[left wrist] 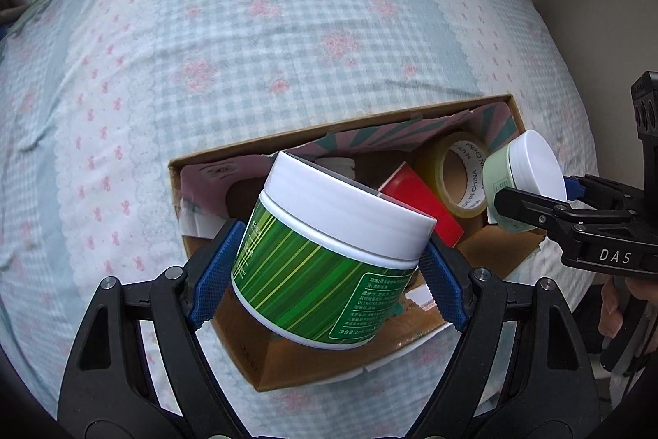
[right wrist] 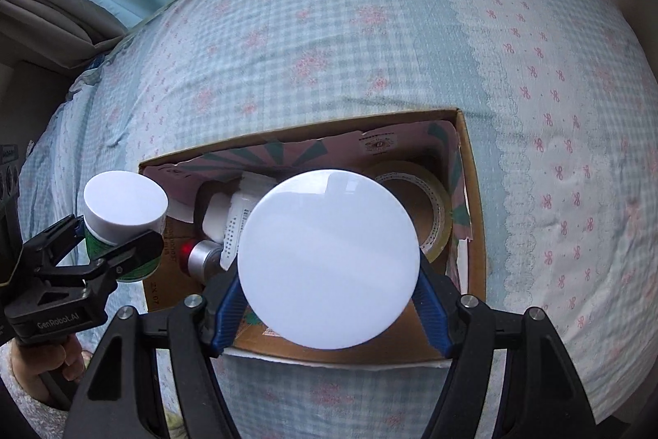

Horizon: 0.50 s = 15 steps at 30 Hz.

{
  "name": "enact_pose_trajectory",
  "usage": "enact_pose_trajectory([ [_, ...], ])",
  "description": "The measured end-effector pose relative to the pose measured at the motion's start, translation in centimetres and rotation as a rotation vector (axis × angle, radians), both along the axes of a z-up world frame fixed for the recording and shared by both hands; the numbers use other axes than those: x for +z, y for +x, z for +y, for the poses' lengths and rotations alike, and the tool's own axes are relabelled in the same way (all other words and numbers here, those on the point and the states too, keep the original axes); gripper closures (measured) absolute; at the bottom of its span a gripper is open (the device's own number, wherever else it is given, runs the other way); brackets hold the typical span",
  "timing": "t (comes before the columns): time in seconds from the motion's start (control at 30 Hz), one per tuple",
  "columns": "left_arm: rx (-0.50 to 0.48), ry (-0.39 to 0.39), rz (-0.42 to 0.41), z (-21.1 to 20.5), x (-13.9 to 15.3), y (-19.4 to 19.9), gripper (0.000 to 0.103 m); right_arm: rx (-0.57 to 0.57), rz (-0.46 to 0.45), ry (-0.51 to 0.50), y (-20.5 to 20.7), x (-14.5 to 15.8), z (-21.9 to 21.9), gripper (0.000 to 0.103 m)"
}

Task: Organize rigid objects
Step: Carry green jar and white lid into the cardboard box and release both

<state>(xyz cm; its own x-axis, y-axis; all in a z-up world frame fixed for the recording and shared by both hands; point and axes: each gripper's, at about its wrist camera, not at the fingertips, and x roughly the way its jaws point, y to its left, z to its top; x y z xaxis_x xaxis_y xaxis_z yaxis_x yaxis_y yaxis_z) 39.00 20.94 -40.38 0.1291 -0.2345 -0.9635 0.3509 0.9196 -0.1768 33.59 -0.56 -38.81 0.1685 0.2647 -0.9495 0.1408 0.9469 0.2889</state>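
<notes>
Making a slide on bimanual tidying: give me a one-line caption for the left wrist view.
Left claw holds a green striped jar above an open cardboard box on a bed.

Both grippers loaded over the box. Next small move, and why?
Probably lower the left gripper and set the green jar into the cardboard box's bare near corner. The tape roll and red box fill the far side; the right gripper holds its pale green jar alongside.
</notes>
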Motion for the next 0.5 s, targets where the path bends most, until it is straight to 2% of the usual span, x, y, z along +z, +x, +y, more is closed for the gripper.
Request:
enact_pose_trajectory([
  [0.13, -0.044, 0.015, -0.007, -1.6, -0.6, 0.4, 0.023, -0.012, 0.025, -0.009, 0.7, -1.4, -0.4, 0.036],
  [0.3, -0.107, 0.081, -0.024, -3.5, -0.8, 0.1, 0.022, -0.044, 0.041, 0.038, 1.6, -2.3, -1.2, 0.035],
  [0.37, -0.126, 0.082, -0.014, -4.0, -0.9, -0.2, 0.019, -0.053, 0.056, 0.035, 2.0, -2.6, -1.4, 0.035],
  [0.4, -0.133, 0.074, -0.014, -4.2, -0.8, -0.5, 0.007, -0.054, 0.066, 0.027, 2.2, -2.8, -1.5, 0.034],
  [0.43, -0.137, 0.072, -0.022, -4.2, -0.6, -0.7, 0.0, -0.054, 0.077, 0.021, 2.3, -3.0, -1.6, 0.031],
  [0.5, -0.141, 0.082, -0.052, -4.3, 0.0, -1.3, 0.0, -0.062, 0.067, 0.021, 2.4, -2.8, -1.9, 0.01],
])
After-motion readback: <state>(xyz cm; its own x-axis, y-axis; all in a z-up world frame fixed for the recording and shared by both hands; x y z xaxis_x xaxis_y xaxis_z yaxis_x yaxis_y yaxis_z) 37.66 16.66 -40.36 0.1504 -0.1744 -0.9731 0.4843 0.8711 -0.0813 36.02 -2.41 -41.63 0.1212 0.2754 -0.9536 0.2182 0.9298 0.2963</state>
